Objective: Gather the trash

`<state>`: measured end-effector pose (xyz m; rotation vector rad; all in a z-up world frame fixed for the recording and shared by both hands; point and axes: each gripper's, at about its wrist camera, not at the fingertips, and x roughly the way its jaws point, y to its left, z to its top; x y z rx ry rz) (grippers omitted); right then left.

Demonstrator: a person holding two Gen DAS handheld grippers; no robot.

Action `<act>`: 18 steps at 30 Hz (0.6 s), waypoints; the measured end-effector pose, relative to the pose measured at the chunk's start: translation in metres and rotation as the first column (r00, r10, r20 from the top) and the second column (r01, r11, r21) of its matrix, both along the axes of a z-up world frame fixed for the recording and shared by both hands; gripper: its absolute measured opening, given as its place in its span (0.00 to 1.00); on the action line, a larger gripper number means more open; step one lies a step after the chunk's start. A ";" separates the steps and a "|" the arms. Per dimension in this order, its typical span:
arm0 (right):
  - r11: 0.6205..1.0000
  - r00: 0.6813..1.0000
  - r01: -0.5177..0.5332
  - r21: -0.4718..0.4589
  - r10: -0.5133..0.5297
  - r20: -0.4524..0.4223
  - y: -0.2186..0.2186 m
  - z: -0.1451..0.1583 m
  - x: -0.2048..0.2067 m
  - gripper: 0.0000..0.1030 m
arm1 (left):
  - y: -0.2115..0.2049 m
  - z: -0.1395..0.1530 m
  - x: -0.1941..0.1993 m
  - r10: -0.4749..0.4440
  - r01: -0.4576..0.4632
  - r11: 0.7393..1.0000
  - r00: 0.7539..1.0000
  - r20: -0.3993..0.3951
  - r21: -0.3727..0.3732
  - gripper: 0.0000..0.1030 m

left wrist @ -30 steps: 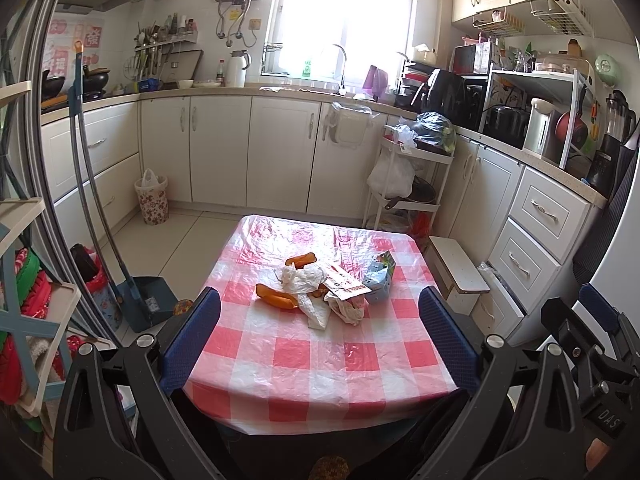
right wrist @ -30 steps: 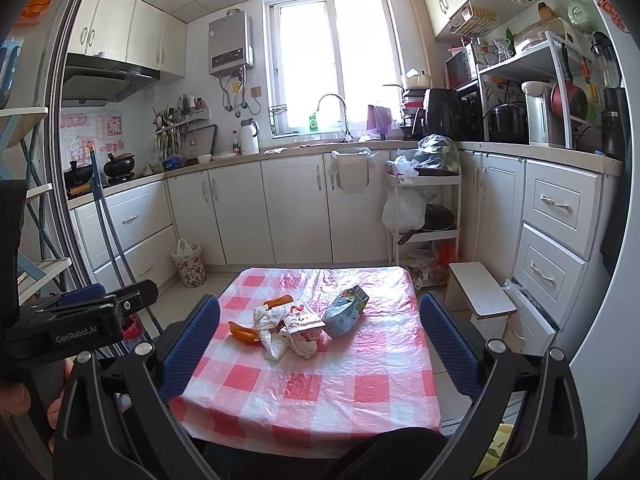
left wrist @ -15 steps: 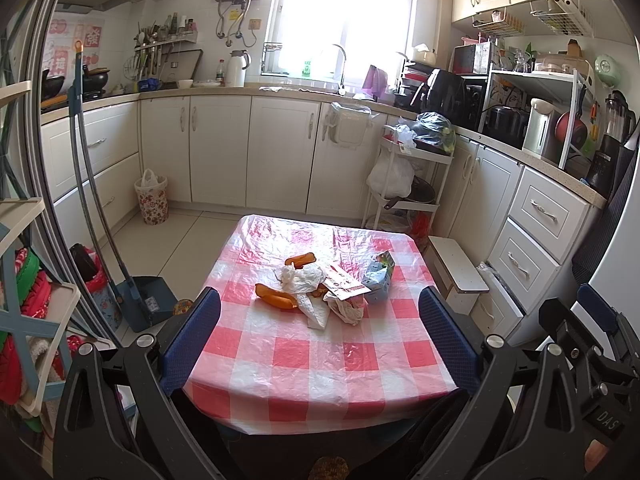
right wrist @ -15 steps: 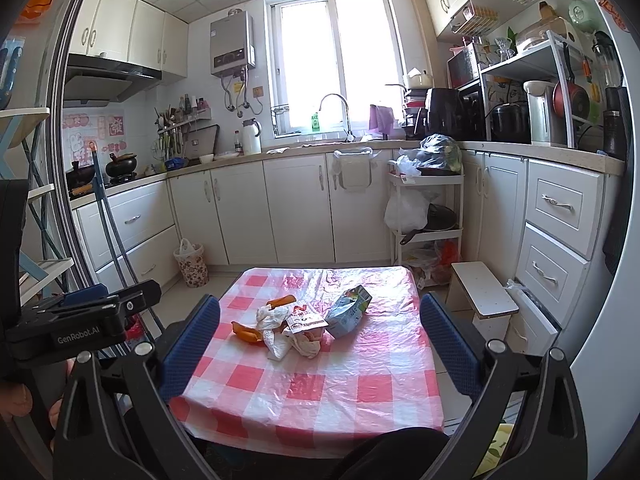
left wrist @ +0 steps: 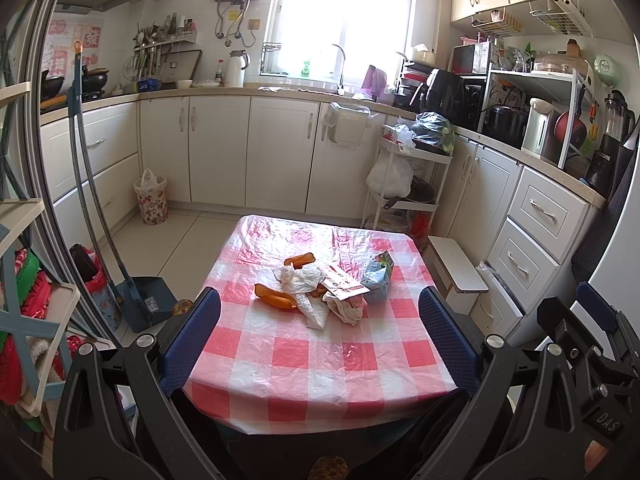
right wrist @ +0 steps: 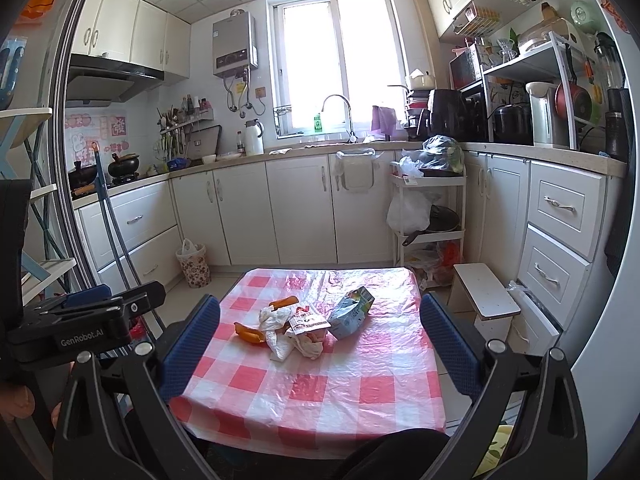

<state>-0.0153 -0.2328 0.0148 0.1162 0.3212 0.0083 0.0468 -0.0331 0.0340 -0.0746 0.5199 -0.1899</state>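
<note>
We find the trash heaped near the middle of the checked tablecloth (left wrist: 320, 356): orange peels (left wrist: 276, 295), crumpled white plastic (left wrist: 302, 278), a torn printed wrapper (left wrist: 344, 285) and a blue-green carton (left wrist: 378, 274) lying on its side just beside the heap. We judge it gathered there for picking piece by piece. The left gripper (left wrist: 320, 332) and right gripper (right wrist: 320, 344) both hang short of the heap with jaws spread wide, holding nothing. Nothing stands between either gripper and the heap. A flowered bin (left wrist: 151, 200) stands on the floor well beyond the heap, and a dustpan (left wrist: 146, 300) sits left of it.
</note>
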 end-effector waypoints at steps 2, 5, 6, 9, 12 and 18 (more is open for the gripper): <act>1.000 1.000 0.000 0.001 0.000 0.000 0.000 0.000 0.000 0.93 | 0.000 0.001 0.000 0.000 0.000 1.000 1.000 0.000 0.000 0.93; 1.000 1.000 0.000 0.001 0.000 0.000 0.001 0.000 0.001 0.93 | 0.000 0.001 0.000 0.000 0.000 1.000 1.000 0.001 -0.001 0.93; 1.000 1.000 0.000 0.001 0.000 0.000 0.000 0.000 0.000 0.93 | 0.000 0.000 0.000 0.000 0.000 1.000 1.000 0.001 0.000 0.93; 1.000 1.000 -0.002 0.001 0.002 0.000 0.000 0.000 0.000 0.93 | 0.000 0.000 0.000 0.000 0.000 1.000 1.000 0.000 -0.001 0.93; 1.000 1.000 -0.002 0.002 0.002 0.000 0.000 0.000 0.000 0.93 | 0.000 0.000 0.000 0.000 0.000 1.000 1.000 0.001 -0.001 0.93; 1.000 1.000 -0.002 0.003 0.002 0.000 0.000 0.000 0.000 0.93 | 0.000 0.001 0.000 0.000 0.000 1.000 1.000 0.000 -0.003 0.93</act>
